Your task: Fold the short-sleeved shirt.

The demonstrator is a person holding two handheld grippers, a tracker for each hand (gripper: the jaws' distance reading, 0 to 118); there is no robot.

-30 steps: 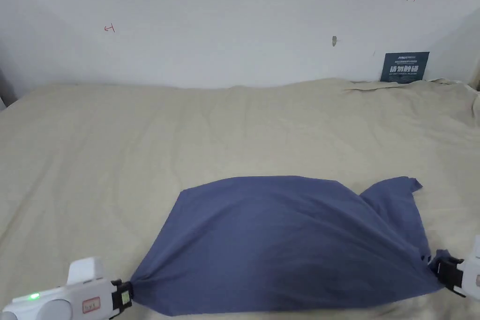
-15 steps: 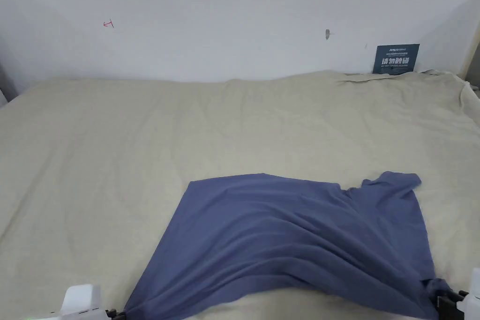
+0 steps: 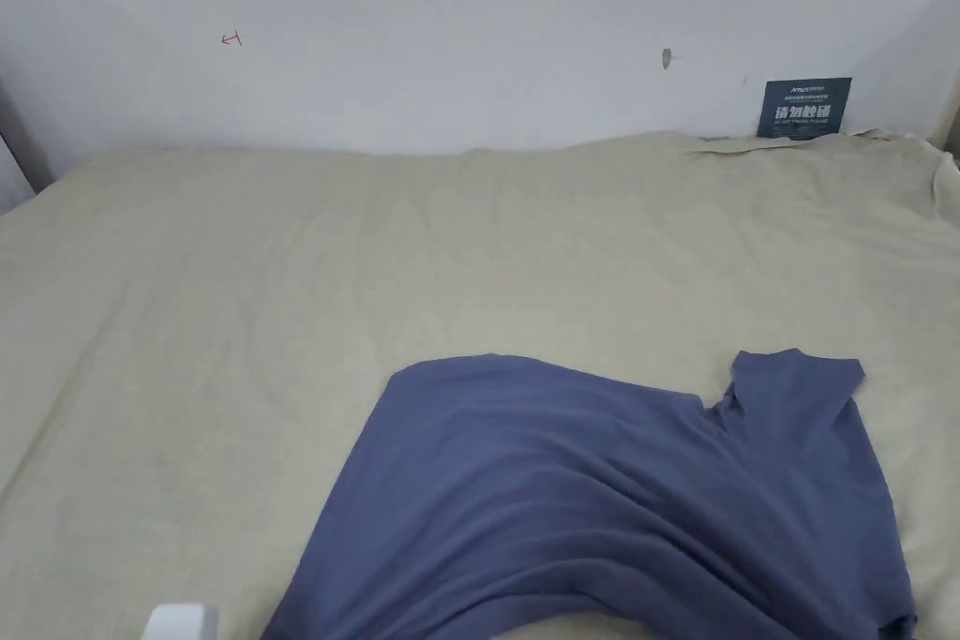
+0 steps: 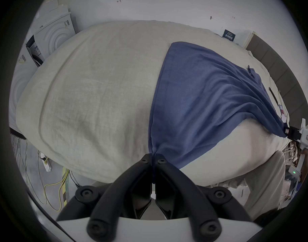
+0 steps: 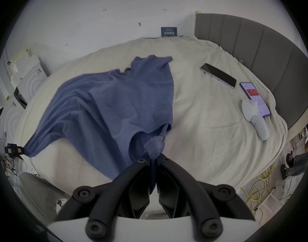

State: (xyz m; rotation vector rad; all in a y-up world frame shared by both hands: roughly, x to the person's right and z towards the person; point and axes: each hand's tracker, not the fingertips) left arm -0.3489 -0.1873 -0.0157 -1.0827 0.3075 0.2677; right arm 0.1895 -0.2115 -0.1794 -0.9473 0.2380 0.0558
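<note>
The blue short-sleeved shirt (image 3: 600, 501) lies spread on the beige bed (image 3: 281, 295), rippled with diagonal folds, one sleeve (image 3: 797, 379) pointing to the far right. My left gripper (image 4: 153, 156) is shut on the shirt's near left corner at the bed's front edge. On the near right edge of the shirt (image 5: 106, 106), where the cloth bunches between the jaws, my right gripper (image 5: 152, 159) is shut. Each gripper also shows in the other's view: the right gripper (image 4: 287, 131) and the left gripper (image 5: 21, 150). A white bit of the left gripper's housing (image 3: 180, 621) peeks in at the bottom of the head view.
Two phones (image 5: 217, 75) (image 5: 254, 100) and a white controller (image 5: 254, 120) lie on the bed's right side by a grey headboard (image 5: 263, 53). White appliances (image 4: 51, 36) stand left of the bed. Yellow cables (image 5: 259, 188) trail on the floor. A dark sign (image 3: 804, 106) leans on the wall.
Both grippers have dropped toward the bed's near edge and out of the head view's bottom, drawing the shirt nearer. The taut cloth has gone slack and settled in folds.
</note>
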